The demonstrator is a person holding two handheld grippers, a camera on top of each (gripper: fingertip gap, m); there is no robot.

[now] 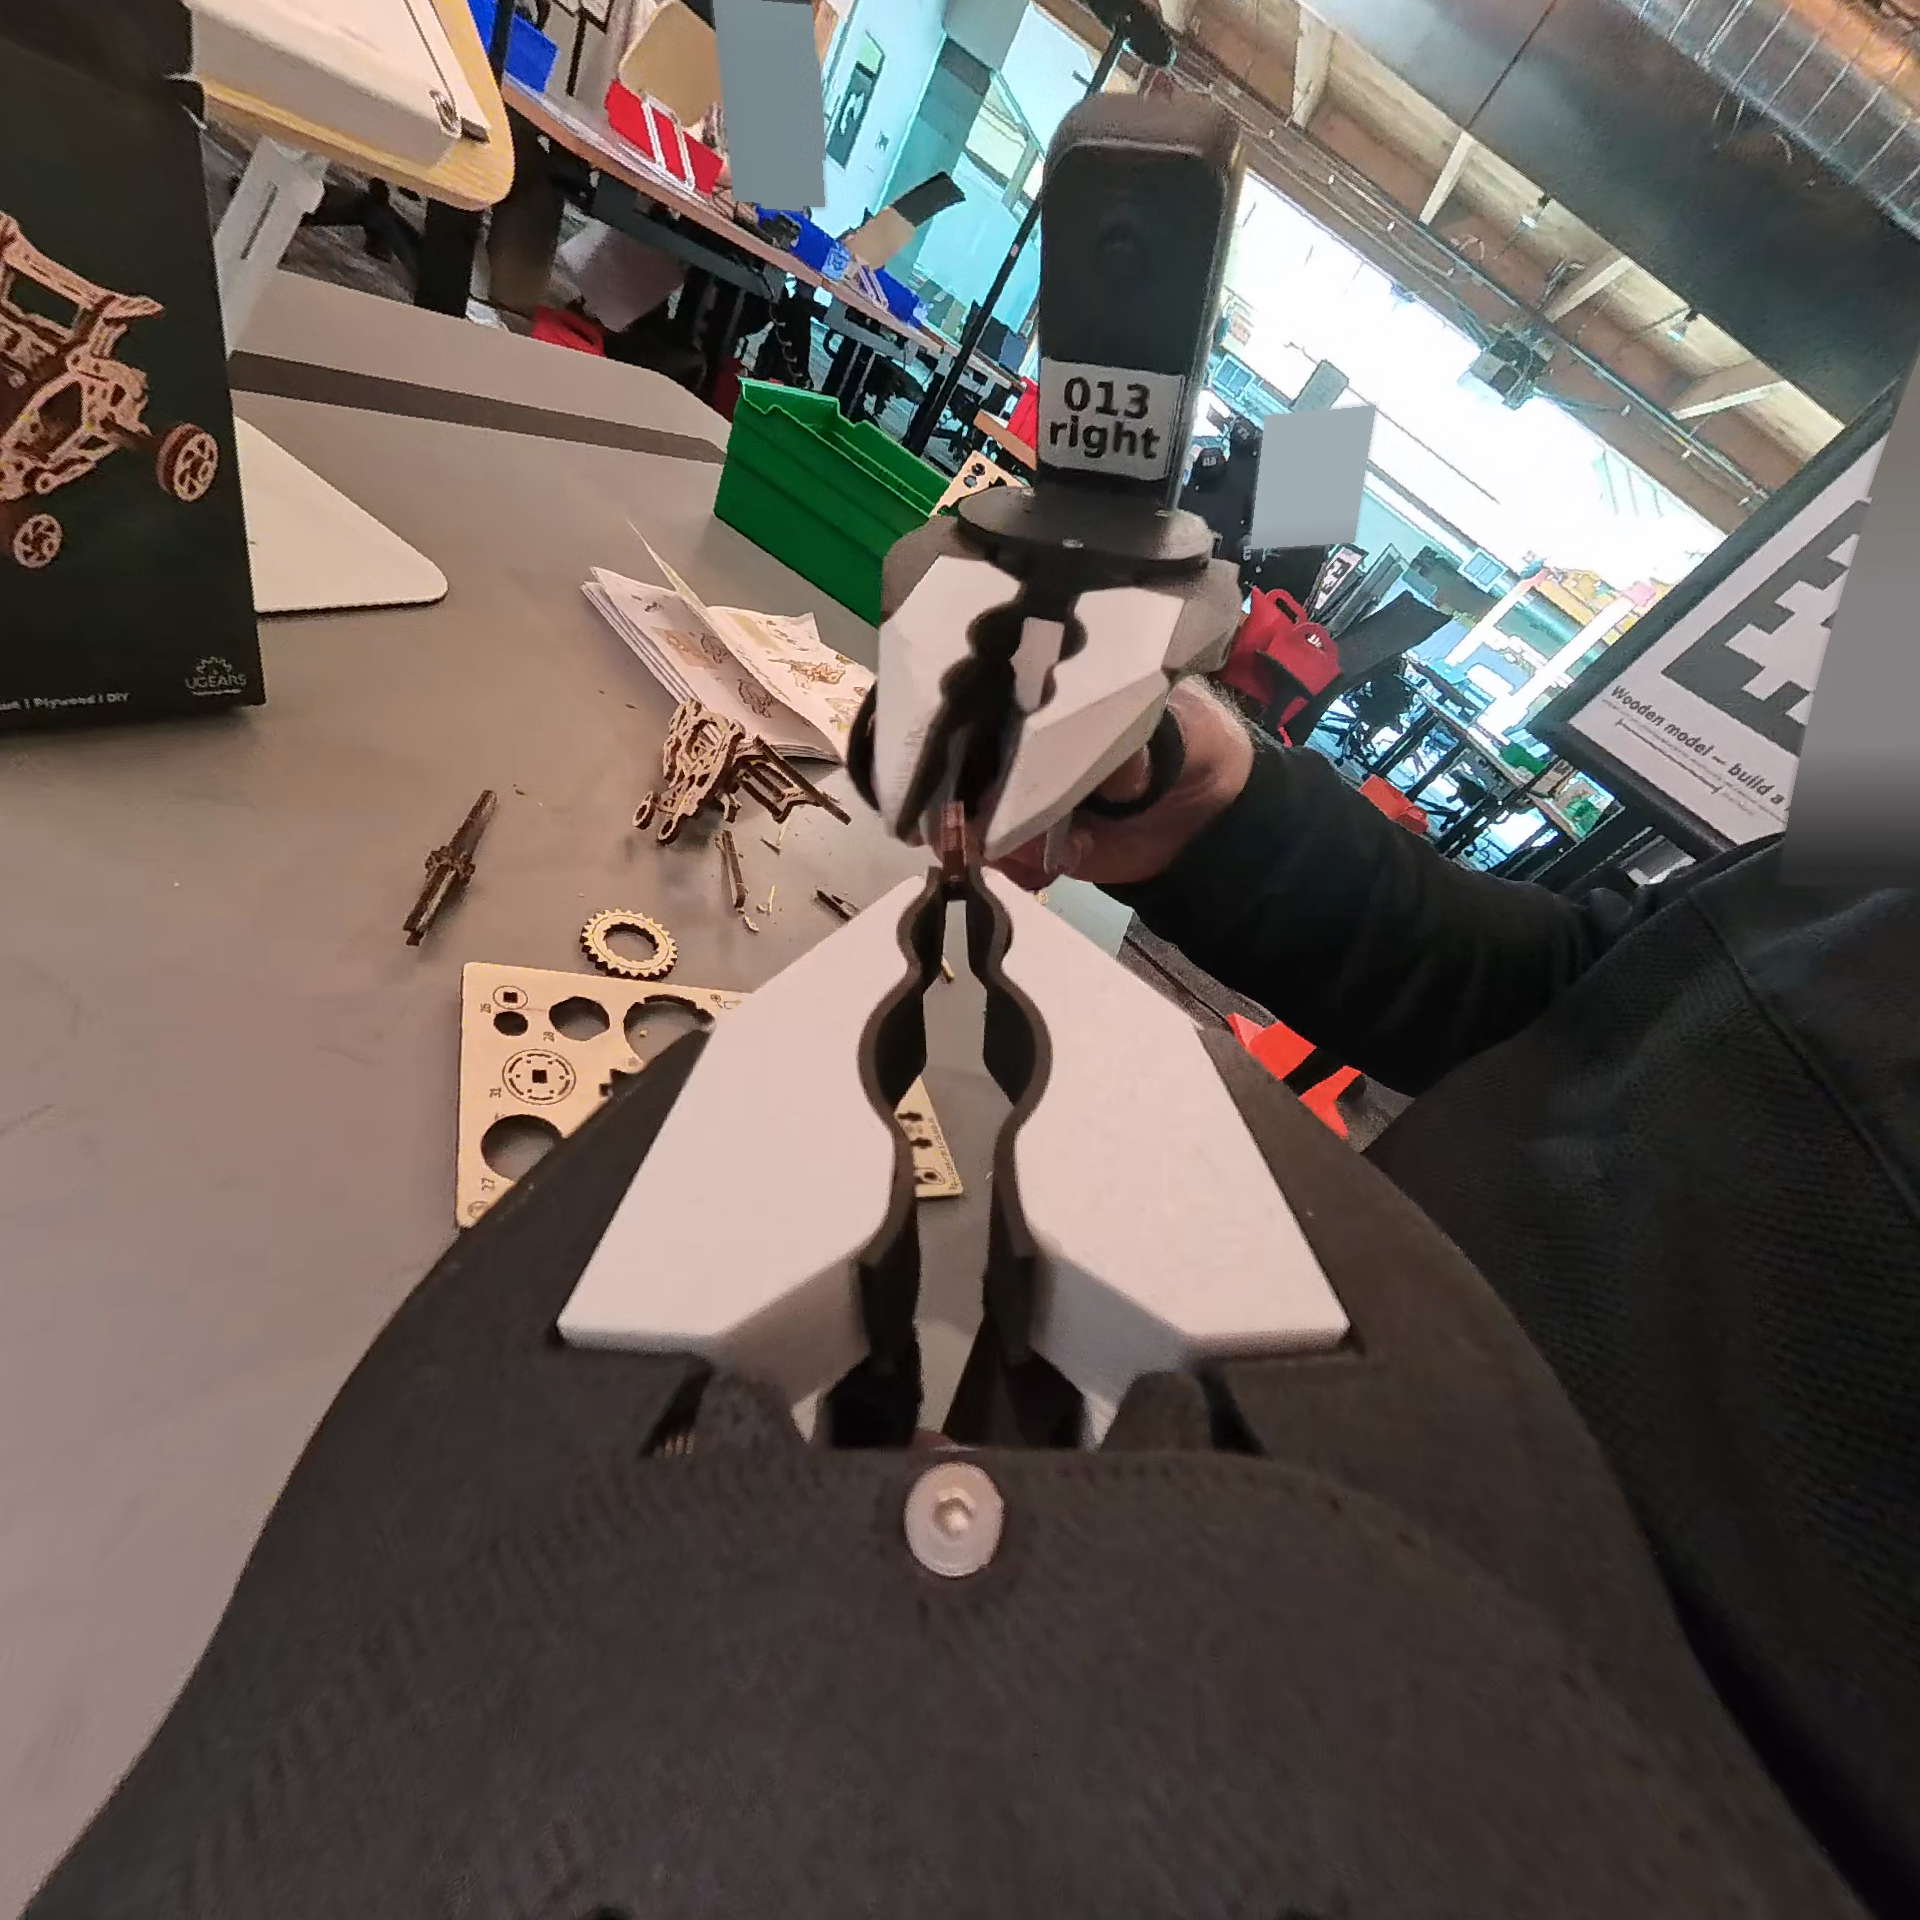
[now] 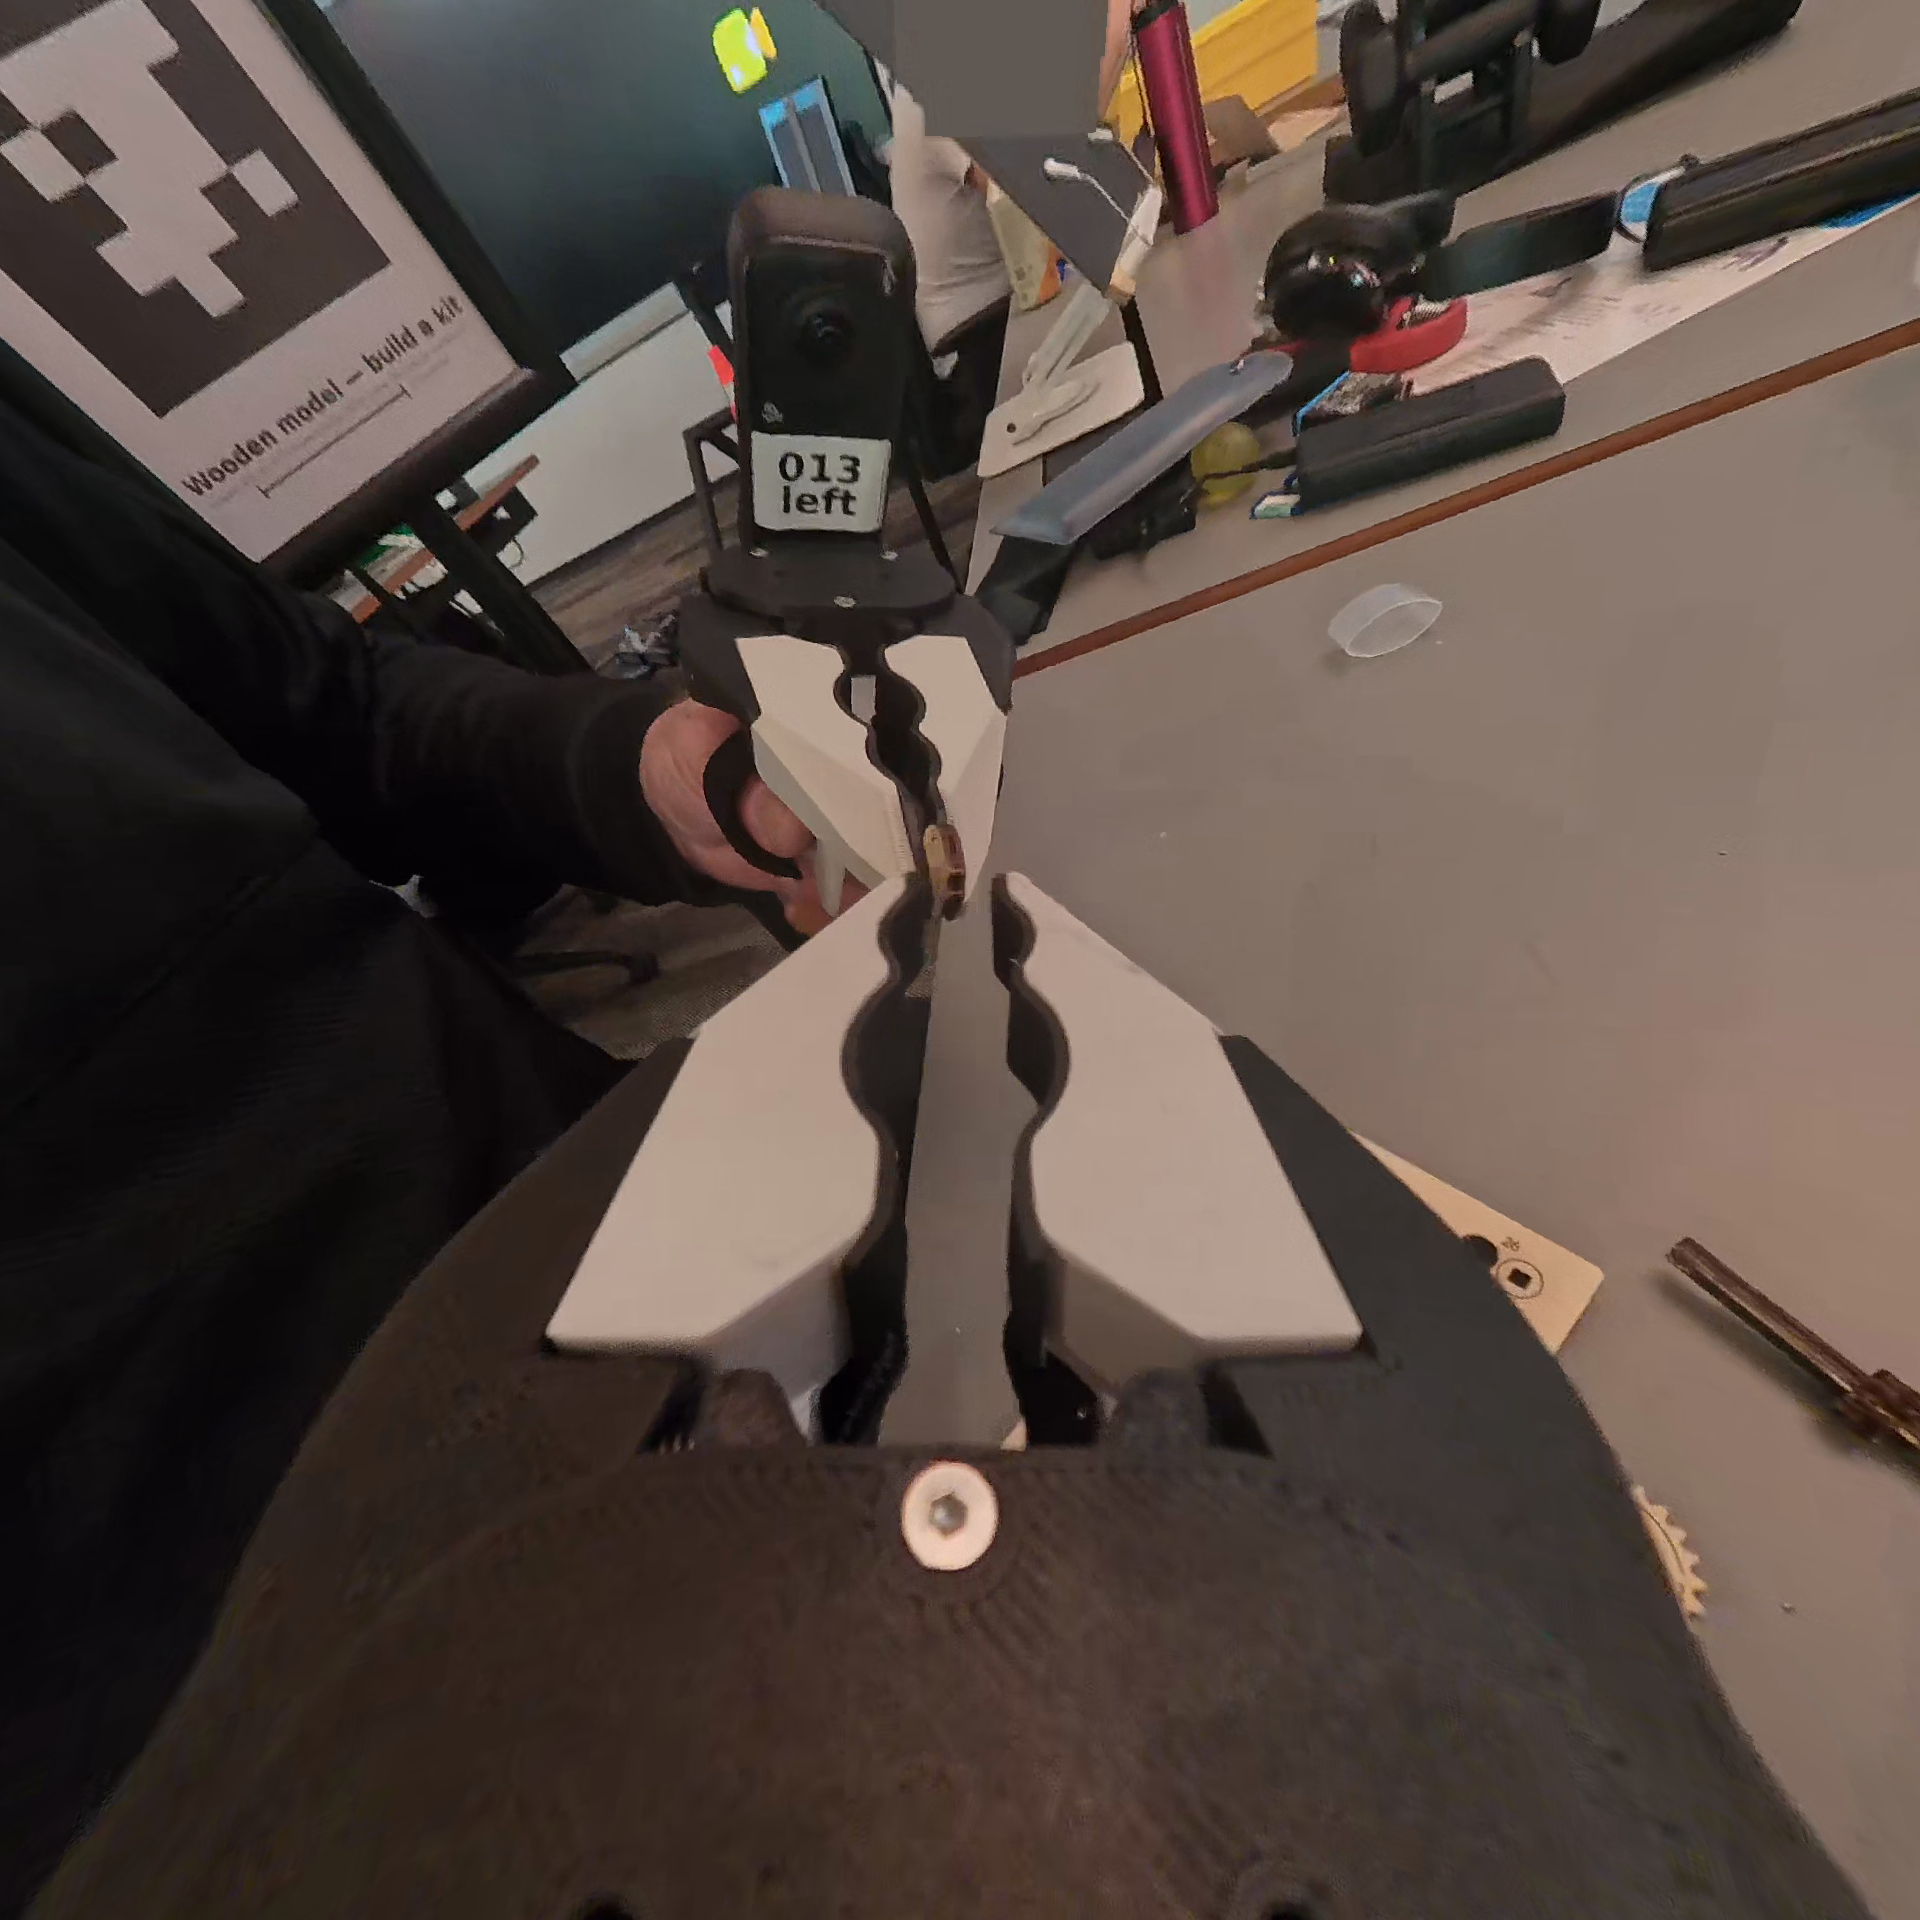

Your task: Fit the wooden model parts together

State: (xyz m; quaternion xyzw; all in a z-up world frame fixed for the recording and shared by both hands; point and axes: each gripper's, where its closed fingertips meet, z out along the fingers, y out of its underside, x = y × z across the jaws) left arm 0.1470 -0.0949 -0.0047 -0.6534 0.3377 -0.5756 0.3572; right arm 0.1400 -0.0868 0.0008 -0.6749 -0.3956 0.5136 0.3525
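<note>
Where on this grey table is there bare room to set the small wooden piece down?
Free: the grey table right of the grippers, between the clear plastic ring and the dark wooden axle; also the near-left stretch below the kit box. Crowded: around the punched plywood sheet, gear, half-built model and instruction booklet.

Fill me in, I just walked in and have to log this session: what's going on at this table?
A person holds a gripper in each hand, tip to tip above the grey table. The left gripper pinches a small wooden piece. The right gripper has its jaws apart right at that piece, not clamped on it. A part-built wooden assembly, a gear and a punched-out sheet lie on the table.
</note>
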